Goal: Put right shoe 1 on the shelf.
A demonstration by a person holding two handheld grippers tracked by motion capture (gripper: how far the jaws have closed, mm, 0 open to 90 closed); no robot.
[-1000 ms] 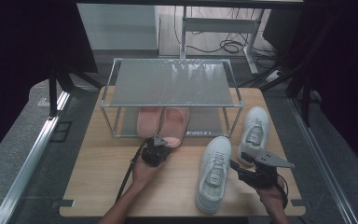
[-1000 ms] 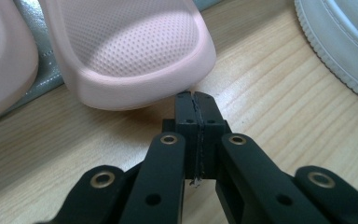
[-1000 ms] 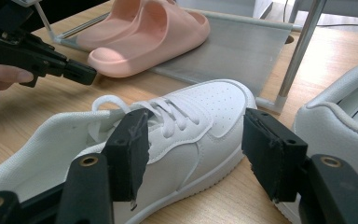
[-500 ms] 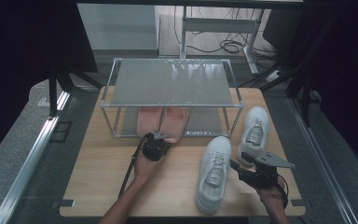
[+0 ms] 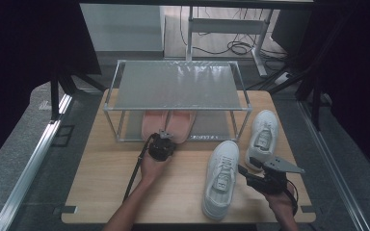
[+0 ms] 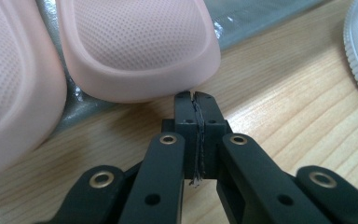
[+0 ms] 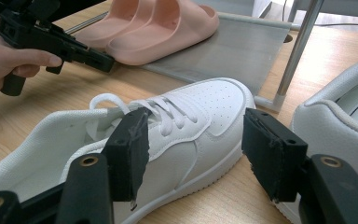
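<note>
A light wooden table [image 5: 111,192] with a fine grain carries everything here. It stands on a grey floor [image 5: 24,144], with a metal rail [image 5: 29,168] running along its left side and dark curtains [image 5: 24,38] closing the room to left and right. Beyond the far edge, cables [image 5: 231,47] lie on the floor around the legs of a metal stand [image 5: 221,26].

A low shoe rack [image 5: 176,84] of silvery tubes with a mesh top sits at the back of the table. On its bottom shelf lies a pair of pink slippers [image 5: 167,124], side by side and touching, their ends reaching the shelf's front edge.

The left gripper [image 5: 161,147] is held just in front of those slippers. Its fingers [image 6: 186,114] are pressed together with nothing between them, and their tips stand just short of the rounded end of the right-hand slipper [image 6: 135,46].

Two white sneakers rest on the right half of the table: the near sneaker [image 5: 220,177] lies lengthwise, and the far sneaker [image 5: 262,137] sits beside the rack's right front post. The right gripper [image 5: 250,175] is just to the right of the near sneaker, with its fingers [image 7: 128,149] spread wide, gripping nothing, and the sneaker's laced upper showing beyond them.
</note>
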